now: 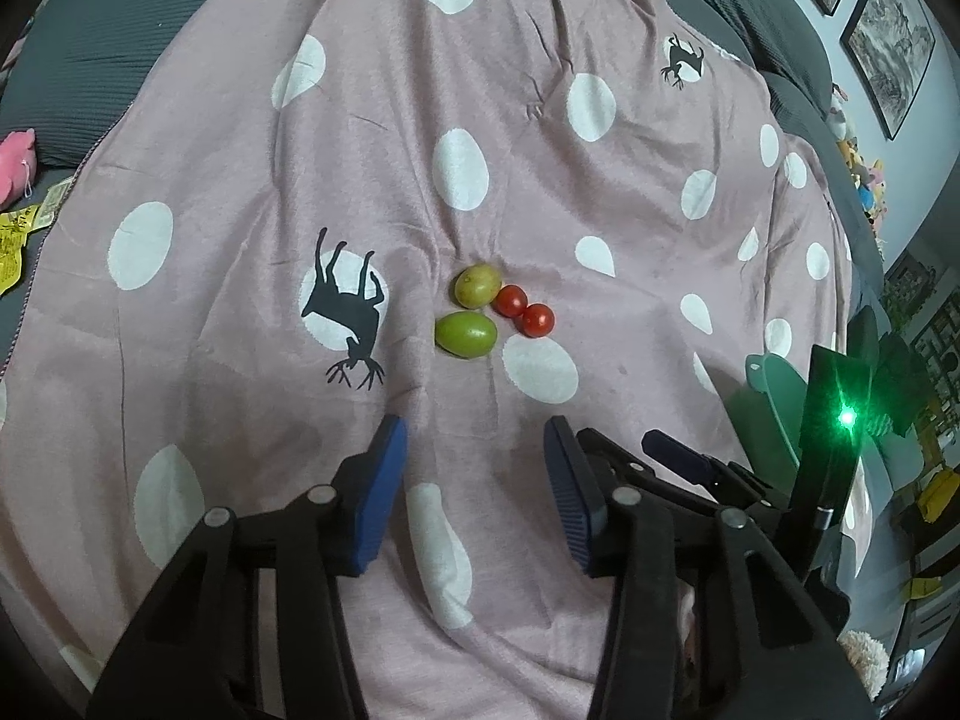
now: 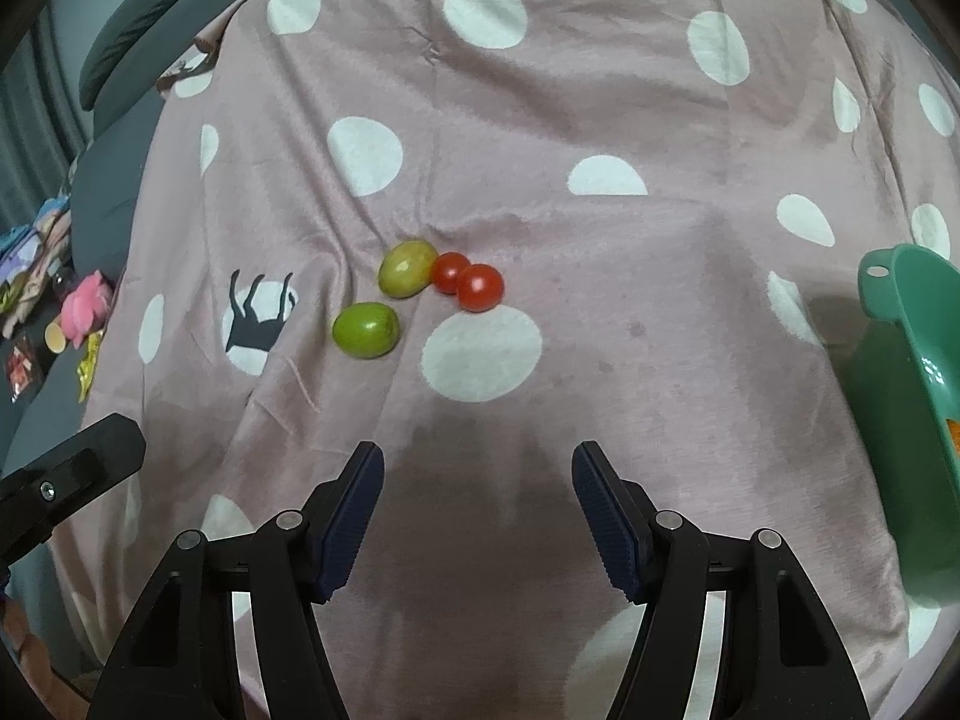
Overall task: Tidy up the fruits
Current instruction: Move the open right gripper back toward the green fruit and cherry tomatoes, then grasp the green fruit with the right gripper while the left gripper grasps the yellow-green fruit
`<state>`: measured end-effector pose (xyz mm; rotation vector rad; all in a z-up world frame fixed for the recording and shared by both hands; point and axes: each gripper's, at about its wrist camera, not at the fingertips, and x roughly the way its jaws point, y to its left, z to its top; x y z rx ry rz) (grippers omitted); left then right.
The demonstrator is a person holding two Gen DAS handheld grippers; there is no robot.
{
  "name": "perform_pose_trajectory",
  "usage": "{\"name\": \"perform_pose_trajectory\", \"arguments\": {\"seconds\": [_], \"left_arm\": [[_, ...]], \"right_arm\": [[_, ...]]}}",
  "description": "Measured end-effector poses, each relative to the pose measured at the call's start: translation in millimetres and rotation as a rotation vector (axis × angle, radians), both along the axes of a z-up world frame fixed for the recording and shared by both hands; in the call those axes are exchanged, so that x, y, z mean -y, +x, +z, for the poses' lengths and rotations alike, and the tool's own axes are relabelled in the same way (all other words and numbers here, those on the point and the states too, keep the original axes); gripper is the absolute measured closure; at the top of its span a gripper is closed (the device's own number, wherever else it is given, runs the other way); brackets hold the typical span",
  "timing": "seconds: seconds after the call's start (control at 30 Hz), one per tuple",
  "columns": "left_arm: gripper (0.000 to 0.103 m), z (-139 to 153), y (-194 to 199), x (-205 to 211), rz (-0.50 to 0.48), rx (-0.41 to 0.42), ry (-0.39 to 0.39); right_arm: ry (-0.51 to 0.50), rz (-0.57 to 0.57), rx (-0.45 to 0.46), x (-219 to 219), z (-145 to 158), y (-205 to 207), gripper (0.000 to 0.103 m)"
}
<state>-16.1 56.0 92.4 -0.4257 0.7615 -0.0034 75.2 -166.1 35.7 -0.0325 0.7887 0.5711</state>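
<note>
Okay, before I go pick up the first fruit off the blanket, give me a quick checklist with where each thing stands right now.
1. Fruits in reach ahead: two green fruits and two tomatoes clustered on the blanket: ok.
2. Left gripper empty, fingers apart: ok.
3. Right gripper empty, fingers apart: ok.
4. Green bowl at the right, rim clear: ok.
5. Room left in the bowl: mostly out of view, cannot tell.
6. Tomatoes free to take one at a time: they touch each other, and one touches the upper green fruit: not ok.
</note>
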Motion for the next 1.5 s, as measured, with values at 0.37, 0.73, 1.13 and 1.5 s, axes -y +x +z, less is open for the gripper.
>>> {"name": "perform_pose_trajectory", "arguments": {"seconds": [0.37,0.73,1.13,1.5], "left_arm": [[0.068,4.9,-5.7,-9.2,-0.004,0.028,-0.008],[0.072,7.5,-11.2,-25.5,0.026,0.041,-0.045],[0.072,8.9,-11.8,-28.7,0.027,0.046,-0.032],[0.072,9.5,-12.3,-41.1,0.096,0.033,-0.011]], "right_arm": [[-0.018,-0.003,-0.011,-10.2,-3.4,-3.6,0.036],[-0.029,0.001,0.002,-17.3,-3.2,-6.1,0.037],[-0.023,0.004,-0.032,-24.8,-2.8,-4.5,0.037],[-0.006,0.036,-0.116,-36.9,17.2,6.9,0.037]]}}
